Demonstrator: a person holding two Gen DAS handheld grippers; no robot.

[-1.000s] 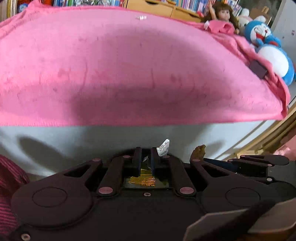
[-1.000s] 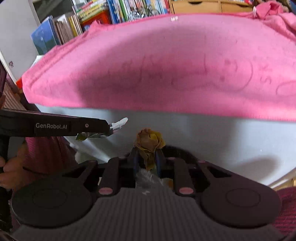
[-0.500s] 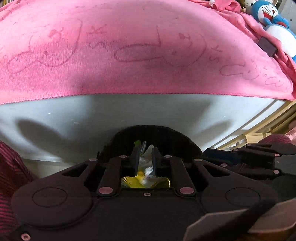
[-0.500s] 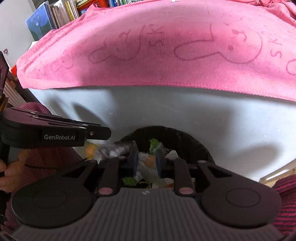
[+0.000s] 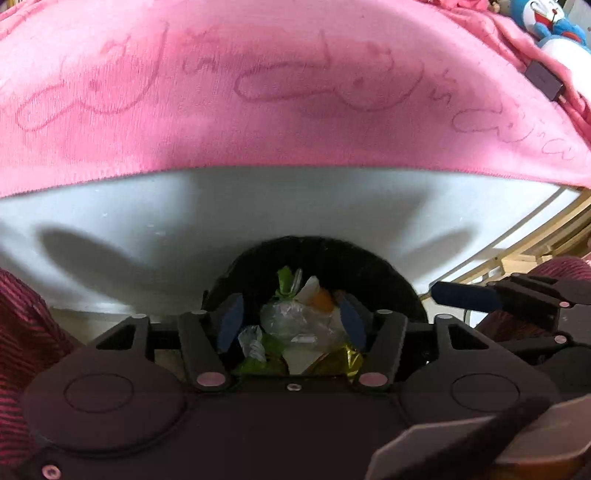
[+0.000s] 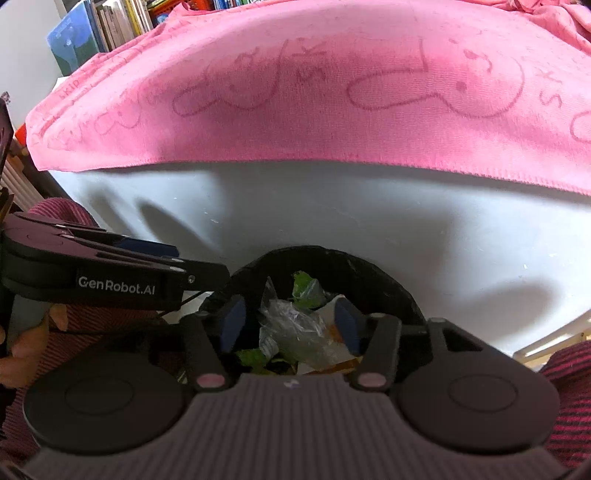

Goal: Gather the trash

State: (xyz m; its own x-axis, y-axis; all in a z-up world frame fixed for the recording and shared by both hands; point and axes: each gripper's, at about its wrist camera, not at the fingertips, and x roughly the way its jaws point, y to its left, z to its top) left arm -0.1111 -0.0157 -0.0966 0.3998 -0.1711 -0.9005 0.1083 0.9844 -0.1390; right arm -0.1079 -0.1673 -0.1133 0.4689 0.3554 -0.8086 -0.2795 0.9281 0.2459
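Note:
A black round bin (image 5: 325,254) stands below the white table edge, holding crumpled trash (image 5: 295,325): clear plastic, green, orange, white and gold scraps. My left gripper (image 5: 291,317) hangs open right over the bin's mouth, nothing between its blue pads. In the right wrist view the same bin (image 6: 332,262) and its trash (image 6: 295,328) lie under my right gripper (image 6: 290,321), which is also open and empty. The left gripper (image 6: 207,273) reaches in from the left there, beside the bin rim.
A pink towel (image 5: 280,92) covers the white table (image 5: 258,206) above the bin. Striped red trouser legs (image 6: 569,387) flank the bin. Books (image 6: 96,29) stand at the back left, plush toys (image 5: 546,22) at the back right. A small black block (image 5: 543,81) rests on the towel.
Both grippers dropped from table height to over the bin and opened. The white scrap in the left and the yellow-brown wad in the right were let go.

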